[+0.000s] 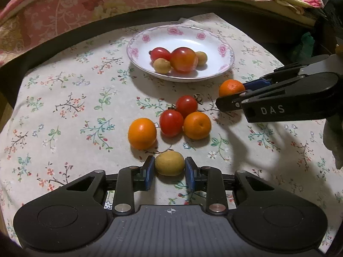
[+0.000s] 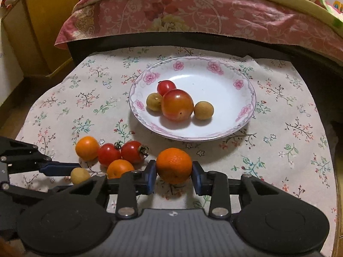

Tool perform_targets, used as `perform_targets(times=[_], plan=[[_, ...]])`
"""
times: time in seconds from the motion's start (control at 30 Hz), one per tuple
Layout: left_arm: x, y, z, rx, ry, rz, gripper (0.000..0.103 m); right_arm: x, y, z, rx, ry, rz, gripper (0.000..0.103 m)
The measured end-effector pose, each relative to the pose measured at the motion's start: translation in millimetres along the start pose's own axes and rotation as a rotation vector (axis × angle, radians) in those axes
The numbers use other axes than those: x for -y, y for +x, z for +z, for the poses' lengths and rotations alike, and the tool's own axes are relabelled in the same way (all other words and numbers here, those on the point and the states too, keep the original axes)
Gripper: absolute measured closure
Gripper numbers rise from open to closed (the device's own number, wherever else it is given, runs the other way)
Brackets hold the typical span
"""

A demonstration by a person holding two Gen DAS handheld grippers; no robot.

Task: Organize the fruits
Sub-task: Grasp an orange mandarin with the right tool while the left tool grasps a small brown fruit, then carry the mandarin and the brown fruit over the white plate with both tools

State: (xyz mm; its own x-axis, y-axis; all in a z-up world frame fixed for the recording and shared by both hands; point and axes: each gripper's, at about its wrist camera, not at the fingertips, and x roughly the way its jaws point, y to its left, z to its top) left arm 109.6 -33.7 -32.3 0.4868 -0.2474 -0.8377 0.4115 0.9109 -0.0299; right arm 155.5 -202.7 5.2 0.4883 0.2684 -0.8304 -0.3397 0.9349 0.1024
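My left gripper (image 1: 169, 167) is shut on a small yellow-brown fruit (image 1: 169, 163) low over the cloth; the fruit also shows in the right wrist view (image 2: 79, 175). My right gripper (image 2: 174, 169) is shut on an orange (image 2: 174, 165), which the left wrist view (image 1: 231, 87) shows between its fingers. A white floral plate (image 1: 140, 42) (image 2: 225, 77) holds two red tomatoes and two small yellow fruits. Loose on the cloth lie two oranges (image 1: 142, 133) (image 1: 197, 125) and two red tomatoes (image 1: 171, 122) (image 1: 187, 106).
The table is covered by a floral cloth (image 1: 64, 107) with a dark edge behind it. A bed with a pink floral quilt (image 2: 193, 15) stands beyond the table. A yellow wooden cabinet (image 2: 42, 21) is at the far left.
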Motion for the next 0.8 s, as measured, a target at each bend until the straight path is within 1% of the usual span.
perform_targets(times=[0.1,0.23,0.3,0.33,0.37,0.43,0.5,0.63,0.8], plan=[[3,0,-2,0.000,0.018,0.000,0.065,1,-4,-5,-0.009,-0.009,0.014,0.069],[4,-1,-3,0.003,0.042,0.005,0.063,0,0,-13,-0.040,-0.027,0.017,0.069],[4,-1,-3,0.006,0.053,0.012,0.059,-1,3,-14,-0.044,-0.039,0.022,0.068],[4,-1,-3,0.006,0.052,0.015,0.052,-1,3,-14,-0.046,-0.042,0.022,0.068],[3,-1,-3,0.004,0.047,0.014,0.043,-1,3,-13,-0.045,-0.041,0.022,0.068],[1,0,-4,-0.002,0.037,0.005,0.037,-1,4,-14,-0.047,-0.046,0.028,0.065],[3,0,-5,0.002,0.056,0.012,0.037,0,4,-13,-0.049,-0.045,0.031,0.061],[4,0,-4,0.001,0.058,0.010,0.037,0,3,-13,-0.045,-0.040,0.028,0.060],[5,-1,-3,0.000,0.063,0.004,0.041,0,3,-14,-0.042,-0.036,0.025,0.060]])
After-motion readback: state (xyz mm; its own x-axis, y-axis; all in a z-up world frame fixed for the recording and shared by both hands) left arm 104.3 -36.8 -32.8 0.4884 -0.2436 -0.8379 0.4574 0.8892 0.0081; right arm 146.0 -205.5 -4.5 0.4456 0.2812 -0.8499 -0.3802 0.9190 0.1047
